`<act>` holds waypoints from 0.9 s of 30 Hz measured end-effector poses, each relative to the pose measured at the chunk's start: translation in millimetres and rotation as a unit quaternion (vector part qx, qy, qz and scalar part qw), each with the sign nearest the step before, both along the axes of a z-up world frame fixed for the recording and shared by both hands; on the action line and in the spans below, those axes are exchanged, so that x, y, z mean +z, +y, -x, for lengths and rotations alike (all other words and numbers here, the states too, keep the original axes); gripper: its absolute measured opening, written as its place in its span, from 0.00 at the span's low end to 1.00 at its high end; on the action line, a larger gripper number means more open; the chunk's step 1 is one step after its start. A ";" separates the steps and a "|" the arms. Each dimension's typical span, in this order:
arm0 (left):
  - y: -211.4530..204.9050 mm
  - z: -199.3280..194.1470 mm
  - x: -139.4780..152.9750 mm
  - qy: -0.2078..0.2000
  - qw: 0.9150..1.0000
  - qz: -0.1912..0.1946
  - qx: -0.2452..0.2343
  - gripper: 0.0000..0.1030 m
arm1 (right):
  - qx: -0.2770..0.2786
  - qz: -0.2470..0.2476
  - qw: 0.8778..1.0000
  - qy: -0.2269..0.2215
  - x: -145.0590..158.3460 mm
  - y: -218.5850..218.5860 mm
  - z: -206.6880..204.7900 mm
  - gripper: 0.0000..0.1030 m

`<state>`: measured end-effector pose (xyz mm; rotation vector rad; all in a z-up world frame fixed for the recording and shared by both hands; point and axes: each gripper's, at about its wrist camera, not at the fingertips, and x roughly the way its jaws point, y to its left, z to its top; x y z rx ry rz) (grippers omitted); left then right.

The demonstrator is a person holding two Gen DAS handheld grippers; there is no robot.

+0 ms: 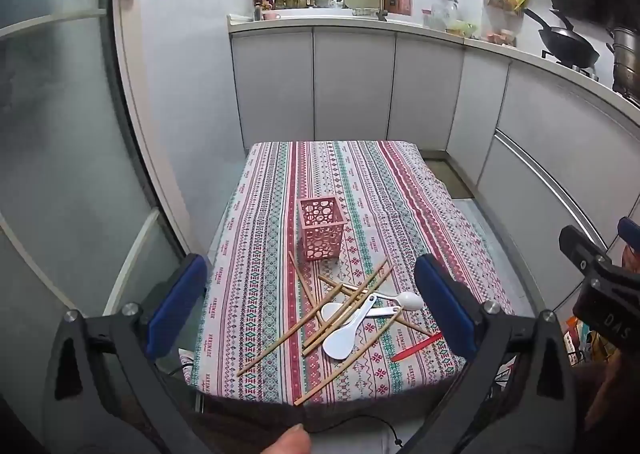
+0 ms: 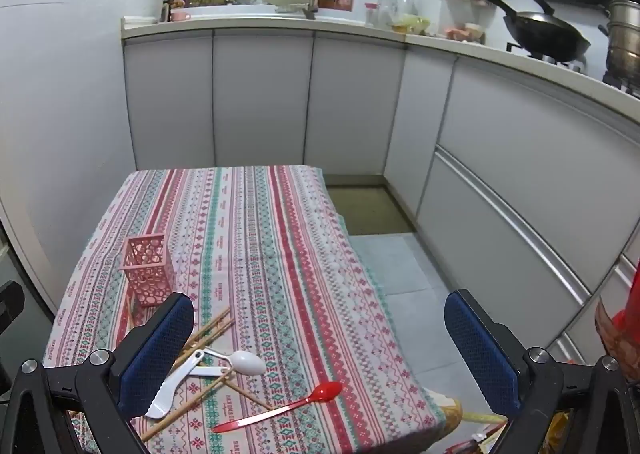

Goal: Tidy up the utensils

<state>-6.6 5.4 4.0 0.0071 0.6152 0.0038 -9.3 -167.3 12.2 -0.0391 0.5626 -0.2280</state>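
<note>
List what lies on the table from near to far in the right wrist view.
Red spoon → white spoon → pink holder. The chopsticks and the rice paddle overlap in the pile, so I leave them out.

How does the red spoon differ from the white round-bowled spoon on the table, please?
The red spoon is red with a long thin handle; the white spoon is white and looks shorter. The red spoon lies alone near the table edge; the white spoon lies tangled with the chopsticks. Both lie flat on the tablecloth, outside the pink holder.
</note>
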 end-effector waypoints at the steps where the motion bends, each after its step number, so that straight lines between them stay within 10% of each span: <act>1: 1.1 0.1 0.0 0.000 1.000 0.002 -0.001 1.00 | 0.000 0.000 1.000 -0.001 -0.3 -0.1 1.2 1.00; 27: 2.2 1.4 1.9 -0.003 1.000 0.002 -0.009 1.00 | -0.002 0.001 1.000 -0.001 3.0 2.7 0.4 1.00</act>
